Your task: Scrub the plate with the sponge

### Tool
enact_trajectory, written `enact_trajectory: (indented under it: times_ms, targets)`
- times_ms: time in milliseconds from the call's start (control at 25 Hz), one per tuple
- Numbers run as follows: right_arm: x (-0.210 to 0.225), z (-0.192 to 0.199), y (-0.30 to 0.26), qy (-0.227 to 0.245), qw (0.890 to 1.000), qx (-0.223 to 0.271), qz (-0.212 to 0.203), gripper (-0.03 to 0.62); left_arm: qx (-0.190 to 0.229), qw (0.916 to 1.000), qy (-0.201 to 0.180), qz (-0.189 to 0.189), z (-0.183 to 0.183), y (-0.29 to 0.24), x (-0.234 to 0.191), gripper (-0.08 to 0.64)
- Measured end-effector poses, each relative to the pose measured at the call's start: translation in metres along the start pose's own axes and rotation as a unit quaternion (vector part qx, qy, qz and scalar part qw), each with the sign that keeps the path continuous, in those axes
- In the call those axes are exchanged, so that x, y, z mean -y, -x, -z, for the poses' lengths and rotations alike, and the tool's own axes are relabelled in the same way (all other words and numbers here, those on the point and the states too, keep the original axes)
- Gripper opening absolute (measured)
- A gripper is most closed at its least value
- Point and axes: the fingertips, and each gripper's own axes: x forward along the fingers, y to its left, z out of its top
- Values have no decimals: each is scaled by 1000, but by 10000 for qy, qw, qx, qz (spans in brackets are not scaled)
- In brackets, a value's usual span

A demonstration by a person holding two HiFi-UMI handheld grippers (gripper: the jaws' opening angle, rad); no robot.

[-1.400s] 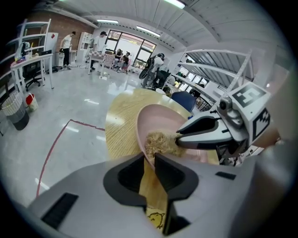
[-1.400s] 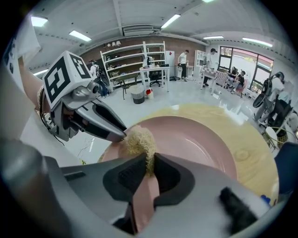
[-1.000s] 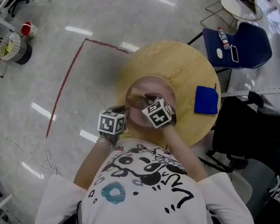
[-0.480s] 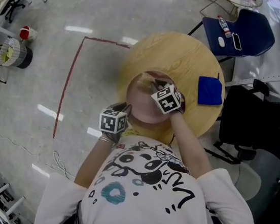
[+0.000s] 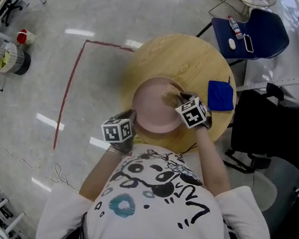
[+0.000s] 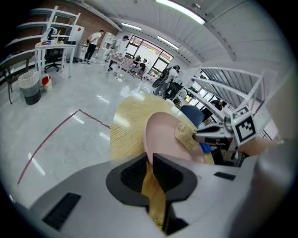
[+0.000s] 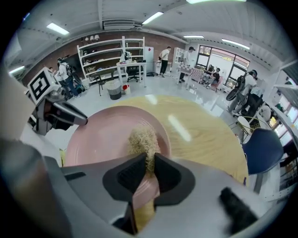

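Observation:
A pink plate (image 5: 148, 110) lies on a round wooden table (image 5: 190, 61). At the plate's near rim my left gripper (image 5: 131, 123) has just been closing its jaws, and the rim stands clamped between them (image 6: 150, 160). A tan, fibrous sponge (image 5: 170, 98) rests on the right part of the plate. My right gripper (image 5: 178, 101) is shut on it. In the right gripper view the sponge (image 7: 143, 139) sticks out past the jaws (image 7: 149, 165) onto the plate (image 7: 102, 135). In the left gripper view the sponge (image 6: 186, 135) presses on the tilted-looking plate (image 6: 160, 135).
A folded blue cloth (image 5: 221, 95) lies on the table to the right of the plate. A blue chair (image 5: 256, 34) with small items stands beyond the table, and a black chair (image 5: 278, 138) at the right. A red tape line (image 5: 73, 79) marks the floor at the left.
The right gripper has carried the sponge across the plate from its near middle to its right side. The left gripper has stayed at the plate's near rim.

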Motion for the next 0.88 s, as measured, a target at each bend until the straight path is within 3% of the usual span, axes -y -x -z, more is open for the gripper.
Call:
enact_trajectory:
  times_ms: [200, 440, 880]
  targets:
    - [-25, 31, 18, 641, 9972, -299, -239, 63, 141, 9996, 209, -115, -6, -2, -1, 37]
    - [-73, 58, 32, 745, 9916, -438, -964, 63, 271, 9981, 516, -188, -9, -2, -2, 29]
    - [-136, 25, 12, 626, 9785, -67, -1962, 63, 265, 9984, 423, -257, -11, -5, -1, 29]
